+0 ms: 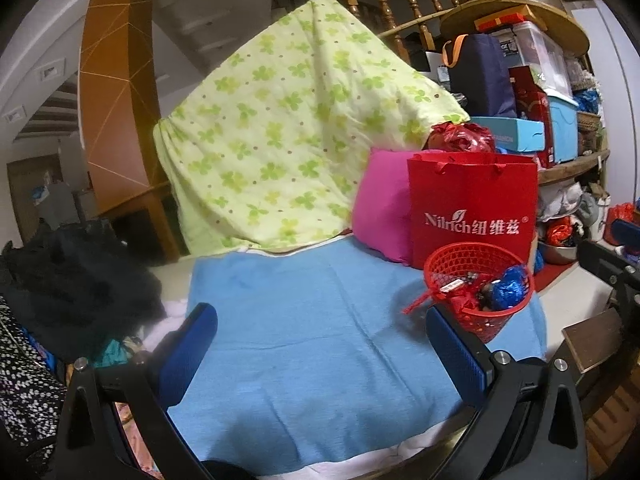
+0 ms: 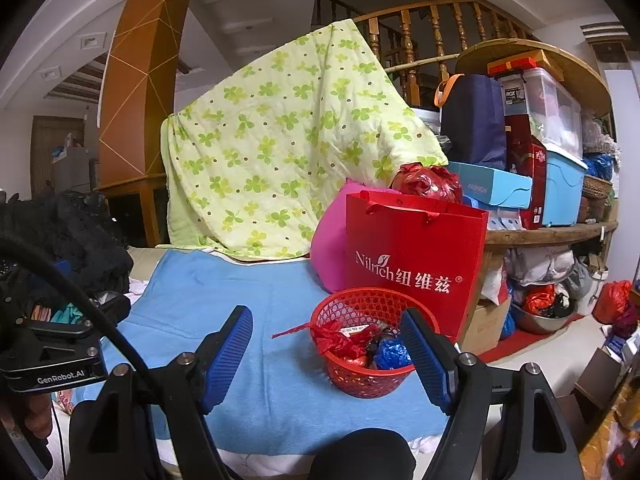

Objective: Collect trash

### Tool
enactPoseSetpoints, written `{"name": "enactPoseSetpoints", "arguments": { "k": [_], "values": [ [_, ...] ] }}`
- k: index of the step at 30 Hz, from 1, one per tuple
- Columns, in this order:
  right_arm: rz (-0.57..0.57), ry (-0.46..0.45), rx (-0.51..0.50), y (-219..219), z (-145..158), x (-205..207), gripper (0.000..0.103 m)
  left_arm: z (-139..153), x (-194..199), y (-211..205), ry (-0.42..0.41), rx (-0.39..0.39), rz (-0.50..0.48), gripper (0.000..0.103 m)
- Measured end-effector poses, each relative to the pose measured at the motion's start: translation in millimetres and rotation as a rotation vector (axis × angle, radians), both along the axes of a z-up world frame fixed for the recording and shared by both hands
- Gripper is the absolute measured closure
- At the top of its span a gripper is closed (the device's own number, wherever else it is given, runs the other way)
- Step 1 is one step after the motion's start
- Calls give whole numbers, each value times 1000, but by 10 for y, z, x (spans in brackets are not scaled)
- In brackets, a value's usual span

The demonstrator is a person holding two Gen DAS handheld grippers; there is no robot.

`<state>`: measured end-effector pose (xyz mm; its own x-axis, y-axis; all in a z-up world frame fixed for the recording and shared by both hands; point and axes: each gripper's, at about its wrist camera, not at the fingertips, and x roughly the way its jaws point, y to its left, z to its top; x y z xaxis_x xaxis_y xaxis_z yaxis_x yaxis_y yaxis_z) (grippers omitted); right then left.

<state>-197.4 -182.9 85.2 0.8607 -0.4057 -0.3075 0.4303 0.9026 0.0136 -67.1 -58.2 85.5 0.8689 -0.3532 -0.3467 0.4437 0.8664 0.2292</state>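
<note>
On the blue blanket (image 2: 248, 320), near the right edge of the bed, sits the red basket (image 2: 362, 380), and it's already carrying a load: crumpled red wrappers (image 2: 340, 340), a shiny blue foil ball (image 2: 392, 354), something dark between them, and a small white-labelled packet up top. One red strip (image 2: 292, 330) pokes out over the basket's left rim, hanging above the blanket, so that piece isn't fully tucked in. Both tools are empty right now: the left hand-held gripper (image 1: 320, 332) is spread wide over bare blanket, left of the basket, and the right hand-held gripper (image 2: 326, 340) is spread wide too, its right finger lined up beside the basket's right side and its left finger over open blanket. Scanning the blanket, no loose scraps show anywhere on it, so by my read the collecting is close to done, with maybe only that dangling strip left to push in. Just behind the basket stands a red paper bag (image 2: 416, 256) with white lettering, its contents hidden, and a pink cushion (image 2: 330, 240) leans at its left. Far behind hangs a green clover quilt (image 2: 280, 148), and dark clothes (image 1: 80, 280) are heaped at the left.
</note>
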Motion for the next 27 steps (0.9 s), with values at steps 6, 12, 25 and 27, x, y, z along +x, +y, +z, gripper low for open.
{"name": "enactPoseSetpoints", "arguments": {
  "k": [6,12,25,27],
  "values": [
    [-10,20,0,35,23,-23,24,5,-24,9,-2,3,-3,0],
    [-13,32,9,34,2,-11,24,7,-50,26,-3,2,-4,0],
    [-22,28,32,11,-18,26,24,-1,-79,51,3,8,-7,0],
    [-23,29,29,11,-16,27,24,-4,-77,48,4,7,-9,0]
  ]
}}
